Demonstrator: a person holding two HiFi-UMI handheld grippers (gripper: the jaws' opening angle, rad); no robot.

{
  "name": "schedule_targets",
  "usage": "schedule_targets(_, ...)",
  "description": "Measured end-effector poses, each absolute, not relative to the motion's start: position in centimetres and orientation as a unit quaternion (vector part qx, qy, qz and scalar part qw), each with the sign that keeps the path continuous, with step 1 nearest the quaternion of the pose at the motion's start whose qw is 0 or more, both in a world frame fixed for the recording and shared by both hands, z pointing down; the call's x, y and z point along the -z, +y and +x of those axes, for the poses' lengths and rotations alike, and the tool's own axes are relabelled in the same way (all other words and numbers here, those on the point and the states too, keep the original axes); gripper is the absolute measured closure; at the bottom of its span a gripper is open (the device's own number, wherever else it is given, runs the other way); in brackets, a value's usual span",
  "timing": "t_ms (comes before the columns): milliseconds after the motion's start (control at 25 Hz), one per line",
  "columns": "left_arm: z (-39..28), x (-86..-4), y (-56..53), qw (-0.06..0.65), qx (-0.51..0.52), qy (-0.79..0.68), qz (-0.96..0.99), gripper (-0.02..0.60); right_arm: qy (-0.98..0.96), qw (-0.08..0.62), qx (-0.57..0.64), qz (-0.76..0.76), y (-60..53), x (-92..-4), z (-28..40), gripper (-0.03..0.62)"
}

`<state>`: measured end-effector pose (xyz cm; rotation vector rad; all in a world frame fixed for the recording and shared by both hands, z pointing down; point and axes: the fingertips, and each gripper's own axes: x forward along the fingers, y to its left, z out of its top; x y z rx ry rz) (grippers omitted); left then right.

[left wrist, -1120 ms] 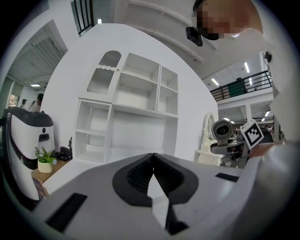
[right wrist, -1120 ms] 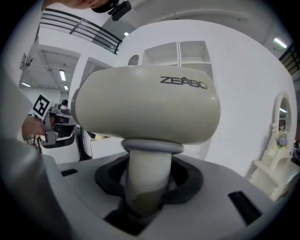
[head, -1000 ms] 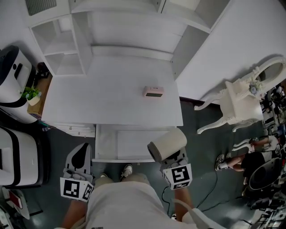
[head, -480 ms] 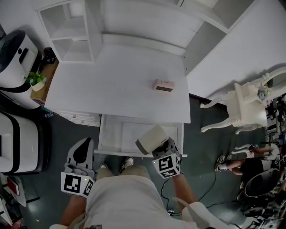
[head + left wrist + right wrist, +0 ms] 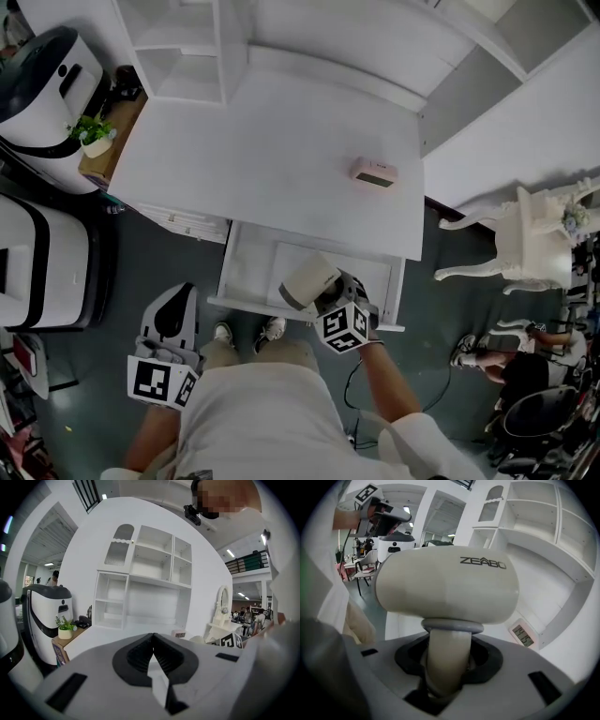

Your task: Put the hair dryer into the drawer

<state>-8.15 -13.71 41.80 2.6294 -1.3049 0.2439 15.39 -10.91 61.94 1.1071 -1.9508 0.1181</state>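
- Two hand-held grippers show in the head view, one idle and one loaded.
- The left hand-held gripper (image 5: 176,298) sits at about 7 o'clock from the drawer, outside its left front corner. Its jaws are clenched together with nothing between them. It is probably parked there to keep the drawer mouth clear.
- The drawer (image 5: 248,272) stands pulled out from the 6 o'clock edge of the white surface (image 5: 262,159). The part of its floor that shows is bare, so there looks to be room for the load.
- The cream hair dryer (image 5: 307,279) is over the front middle of the drawer, just inside the front rail. Whether it touches the drawer floor cannot be told.
- The right hand-held gripper (image 5: 330,298) is grasping the dryer's handle just below the grey collar, and the barrel lies crosswise beyond the jaws. Gripping the slim handle suits the jaws and leads the bulky barrel toward the drawer first.
- A small pink digital clock (image 5: 375,173) lies on the surface at about 1 o'clock from the dryer. It is well apart from the drawer and not in the way.
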Motion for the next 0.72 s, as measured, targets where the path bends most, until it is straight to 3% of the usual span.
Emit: schedule_targets(720, -8.8, -44.4, -13.2, 0.121, -0.116, -0.463, 0.87, 0.566, -0.772, 0.525, -0.09, 0.347, -12.4, -74.1, 14.9, 0.424)
